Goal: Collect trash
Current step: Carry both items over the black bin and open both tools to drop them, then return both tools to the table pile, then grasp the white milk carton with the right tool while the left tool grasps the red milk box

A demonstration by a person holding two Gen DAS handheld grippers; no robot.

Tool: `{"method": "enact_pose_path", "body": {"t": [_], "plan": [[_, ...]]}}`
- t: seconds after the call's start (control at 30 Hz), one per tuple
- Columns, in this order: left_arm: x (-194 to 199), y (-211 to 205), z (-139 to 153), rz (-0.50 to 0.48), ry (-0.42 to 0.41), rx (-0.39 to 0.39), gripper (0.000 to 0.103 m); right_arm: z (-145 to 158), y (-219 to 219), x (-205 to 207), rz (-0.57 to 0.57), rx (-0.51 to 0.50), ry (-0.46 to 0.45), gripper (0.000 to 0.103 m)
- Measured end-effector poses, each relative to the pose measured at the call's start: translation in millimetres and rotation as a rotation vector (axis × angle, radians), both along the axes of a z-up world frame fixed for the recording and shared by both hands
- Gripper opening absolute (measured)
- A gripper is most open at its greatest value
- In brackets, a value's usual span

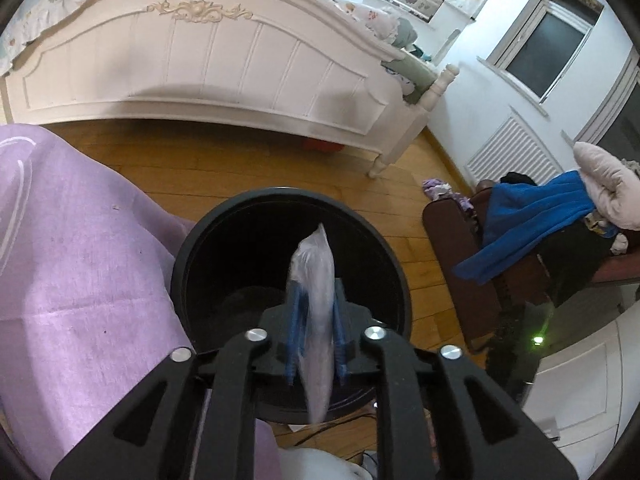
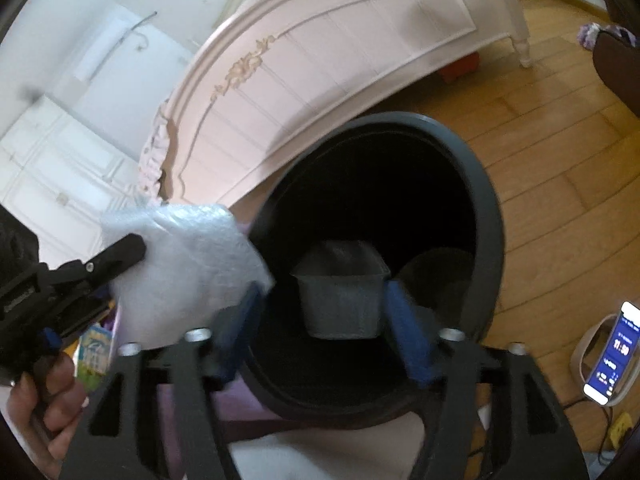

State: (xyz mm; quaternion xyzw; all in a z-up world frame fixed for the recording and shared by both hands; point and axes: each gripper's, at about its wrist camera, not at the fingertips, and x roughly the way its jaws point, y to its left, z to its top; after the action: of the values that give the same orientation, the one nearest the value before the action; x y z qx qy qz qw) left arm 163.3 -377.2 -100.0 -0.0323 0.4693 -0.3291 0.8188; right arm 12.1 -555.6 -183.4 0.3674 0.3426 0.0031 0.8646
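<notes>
My left gripper [image 1: 316, 312] is shut on a piece of clear bubble wrap [image 1: 314, 292] and holds it over the mouth of a round black trash bin [image 1: 188, 256]. In the right wrist view the left gripper [image 2: 132, 248] holds the bubble wrap [image 2: 188, 268] just left of the bin's rim [image 2: 490, 216]. My right gripper [image 2: 324, 320] is open and empty over the bin's mouth. A grey plastic tub [image 2: 340, 300] lies inside the bin.
A white bed footboard [image 1: 208, 60] stands behind the bin on a wooden floor [image 1: 168, 168]. A purple cloth [image 1: 80, 272] lies at the left. An armchair with a blue cloth [image 1: 532, 216] stands at the right. A lit phone [image 2: 612, 352] lies on the floor.
</notes>
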Motion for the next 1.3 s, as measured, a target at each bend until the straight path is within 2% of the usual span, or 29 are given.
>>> {"method": "enact_pose_path", "body": {"t": [0.03,0.07,0.1,0.23,0.33,0.57,0.77,0.9,1.07,1.17,1.3], "plan": [[-1.1,0.1,1.2,0.003,-0.004,0.005,0.043,2.5,-0.8,-2.2,-0.006,-0.003,-0.009,0.077],[-3.6,1.1,4.0,0.009,-0.020,0.010,0.062,5.2,-1.7,-3.9,-0.011,-0.007,-0.013,0.077],[-6.5,2.4,7.1,0.013,-0.040,0.010,0.071,6.7,-2.1,-4.9,-0.011,-0.010,-0.015,0.077],[-21.8,6.9,23.2,0.005,-0.095,0.019,0.073,18.6,1.2,-14.4,-0.014,0.001,-0.054,0.077],[-38.8,18.3,36.5,0.003,-0.138,0.008,0.080,28.6,6.5,-23.3,-0.003,0.005,-0.080,0.077],[-80.5,72.7,63.9,0.050,-0.231,-0.005,0.081,69.0,44.5,-30.6,0.088,-0.031,-0.149,0.077],[-104.1,155.2,80.6,0.188,-0.282,0.003,0.081,107.0,106.9,-22.5,0.239,-0.068,-0.198,0.080],[-115.3,217.8,79.3,0.317,-0.276,0.016,0.081,124.4,158.0,-13.5,0.356,-0.088,-0.202,0.080],[-124.6,296.4,60.8,0.497,-0.241,0.087,0.081,135.5,226.6,-8.1,0.484,-0.169,-0.186,0.080],[-128.0,325.7,46.8,0.563,-0.201,0.121,0.081,135.3,267.9,-9.0,0.548,-0.253,-0.170,0.080],[-127.4,345.1,30.9,0.581,-0.153,0.129,0.081,126.5,312.4,-6.2,0.589,-0.391,-0.113,0.080]]}}
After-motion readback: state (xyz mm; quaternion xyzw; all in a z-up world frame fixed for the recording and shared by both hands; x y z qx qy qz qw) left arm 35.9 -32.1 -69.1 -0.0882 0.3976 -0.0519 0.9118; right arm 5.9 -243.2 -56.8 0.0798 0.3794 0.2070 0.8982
